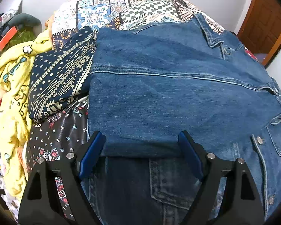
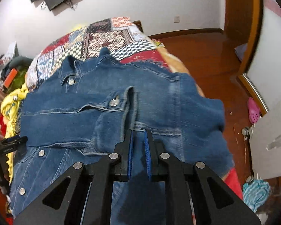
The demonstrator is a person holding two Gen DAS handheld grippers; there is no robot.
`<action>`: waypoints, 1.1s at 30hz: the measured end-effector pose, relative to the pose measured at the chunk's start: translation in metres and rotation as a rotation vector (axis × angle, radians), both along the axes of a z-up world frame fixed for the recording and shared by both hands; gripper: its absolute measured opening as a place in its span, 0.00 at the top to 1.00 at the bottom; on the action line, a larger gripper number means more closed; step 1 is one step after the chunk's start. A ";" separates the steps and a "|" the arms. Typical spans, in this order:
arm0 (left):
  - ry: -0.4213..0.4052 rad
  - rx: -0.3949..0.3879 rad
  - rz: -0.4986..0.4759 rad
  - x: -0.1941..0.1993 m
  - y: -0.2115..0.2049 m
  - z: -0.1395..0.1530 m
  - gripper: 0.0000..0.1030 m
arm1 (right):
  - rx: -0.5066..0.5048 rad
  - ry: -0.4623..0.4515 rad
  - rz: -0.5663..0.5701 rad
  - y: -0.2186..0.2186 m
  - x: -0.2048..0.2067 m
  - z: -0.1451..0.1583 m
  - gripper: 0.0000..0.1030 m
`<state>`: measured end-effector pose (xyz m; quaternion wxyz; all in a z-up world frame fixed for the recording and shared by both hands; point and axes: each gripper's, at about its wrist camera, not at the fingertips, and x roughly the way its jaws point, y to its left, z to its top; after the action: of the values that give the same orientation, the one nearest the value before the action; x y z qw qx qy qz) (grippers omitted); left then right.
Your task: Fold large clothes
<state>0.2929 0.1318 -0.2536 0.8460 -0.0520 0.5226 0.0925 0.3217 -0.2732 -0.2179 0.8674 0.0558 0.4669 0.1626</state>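
Presently catalogued: one blue denim jacket with metal snap buttons (image 1: 178, 86), laid across a bed covered by a multicoloured patchwork bedspread (image 1: 125, 5).

Step in hand, as judged: a side panel is seen folded over toward the middle, its straight folded edge lying just ahead of the left gripper (image 1: 142, 142); the fold is judged part done, with the button placket and collar side not yet brought in.

Next move, as judged: a grip on the loose hem or sleeve at the right is called for, then a carry across so that the edges are squared.

Left gripper: jaws spread wide, nothing held; the blue pads are seen flanking the folded denim edge, contact not certain.

Right gripper (image 2: 138, 136): jaws drawn narrow with a slim gap; positioned over the jacket by the placket seam. Whether cloth is pinched cannot be told.

Beside the jacket: a folded navy patterned cloth (image 1: 61, 80) and a yellow printed garment (image 1: 13, 86).
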 end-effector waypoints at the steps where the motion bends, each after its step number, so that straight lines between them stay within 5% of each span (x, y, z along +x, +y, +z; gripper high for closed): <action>1: -0.004 0.005 -0.005 0.000 -0.002 0.003 0.20 | 0.007 -0.006 -0.013 -0.009 -0.002 0.003 0.89; 4: -0.040 0.022 -0.022 -0.004 -0.011 0.019 0.20 | 0.025 -0.018 -0.068 -0.036 -0.009 0.014 0.86; 6: -0.075 0.015 -0.034 -0.007 -0.017 0.033 0.20 | 0.043 0.004 -0.104 -0.053 -0.012 0.017 0.65; 8: -0.119 -0.006 -0.047 -0.011 -0.024 0.049 0.19 | 0.088 0.020 -0.162 -0.070 -0.014 0.019 0.28; 9: -0.132 -0.014 -0.052 -0.011 -0.027 0.055 0.19 | 0.106 0.011 -0.193 -0.078 -0.017 0.019 0.27; 13: -0.178 -0.064 -0.094 -0.018 -0.042 0.074 0.16 | 0.188 0.088 -0.275 -0.108 -0.022 0.000 0.27; 20: -0.192 -0.087 -0.143 -0.028 -0.067 0.082 0.16 | 0.373 0.332 -0.380 -0.134 -0.015 -0.084 0.27; 27: -0.166 -0.092 -0.088 -0.034 -0.059 0.073 0.16 | 0.506 0.401 -0.503 -0.159 0.012 -0.123 0.28; 30: -0.155 -0.099 -0.062 -0.038 -0.051 0.069 0.16 | 0.506 0.431 -0.574 -0.170 0.029 -0.134 0.43; 33: -0.146 -0.092 -0.044 -0.042 -0.043 0.067 0.16 | 0.468 0.475 -0.658 -0.179 0.040 -0.145 0.71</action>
<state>0.2506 0.0885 -0.1866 0.8803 -0.0859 0.4642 0.0457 0.3621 -0.4517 -0.3634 0.7062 0.4308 0.5606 -0.0374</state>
